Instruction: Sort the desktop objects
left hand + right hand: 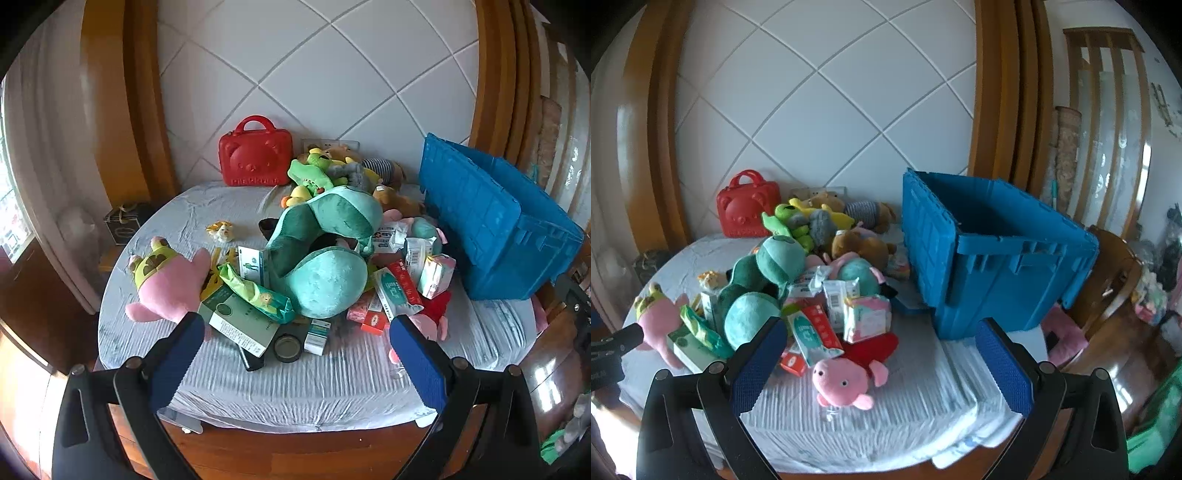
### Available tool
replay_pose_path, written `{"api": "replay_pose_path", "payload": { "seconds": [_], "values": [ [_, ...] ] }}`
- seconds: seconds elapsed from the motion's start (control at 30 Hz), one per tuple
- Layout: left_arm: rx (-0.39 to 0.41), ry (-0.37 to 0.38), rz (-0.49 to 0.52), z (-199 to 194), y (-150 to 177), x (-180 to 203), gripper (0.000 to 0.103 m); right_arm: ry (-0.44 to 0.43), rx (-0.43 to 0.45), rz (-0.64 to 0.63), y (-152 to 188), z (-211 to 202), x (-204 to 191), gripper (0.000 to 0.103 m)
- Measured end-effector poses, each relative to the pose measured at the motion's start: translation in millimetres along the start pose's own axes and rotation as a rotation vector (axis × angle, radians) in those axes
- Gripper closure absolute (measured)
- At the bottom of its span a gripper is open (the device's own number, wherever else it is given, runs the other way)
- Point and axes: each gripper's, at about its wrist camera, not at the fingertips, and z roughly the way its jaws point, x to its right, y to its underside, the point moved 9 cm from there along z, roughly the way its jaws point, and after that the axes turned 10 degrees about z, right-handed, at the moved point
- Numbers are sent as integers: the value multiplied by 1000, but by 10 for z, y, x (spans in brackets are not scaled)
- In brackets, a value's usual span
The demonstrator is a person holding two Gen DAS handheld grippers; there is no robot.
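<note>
left gripper (297, 345) jaws apart, empty; right gripper (881, 352) same | risk: medicine boxes (846, 295) slide off teal plush (750, 321) if pulled; blue crate (997, 258) tilted, may tip

Blue crate (997, 258): one. Red bear-faced case (255, 155): one. Large teal plush (325, 251): one. Pink plush with a yellow-green top (166, 280): one. Pink pig plush (842, 380): one. Small yellow toy (221, 230): one, apart from the heap. Round dark lid or tin (287, 348): one. Green snack pouch (255, 293): one. Soft toys heaped at the back (332, 173): at least five, overlapping, exact count unclear. Small cartons and packets (399, 280) in the middle pile: roughly ten, partly buried.
</note>
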Motion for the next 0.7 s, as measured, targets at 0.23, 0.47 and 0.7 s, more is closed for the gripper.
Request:
{"api": "replay_pose_path", "payload": {
  "seconds": [0.23, 0.47, 0.7],
  "values": [
    [14, -13, 15, -17, 1, -3, 1, 15, -2, -47, 9, 48, -66, 0],
    [16, -23, 18, -39, 10, -31, 1, -30, -3, -46, 46, 2, -108, 0],
    [17, -24, 13, -50, 41, -79, 1, -31, -24, -47, 88, 12, -151, 0]
  ]
}}
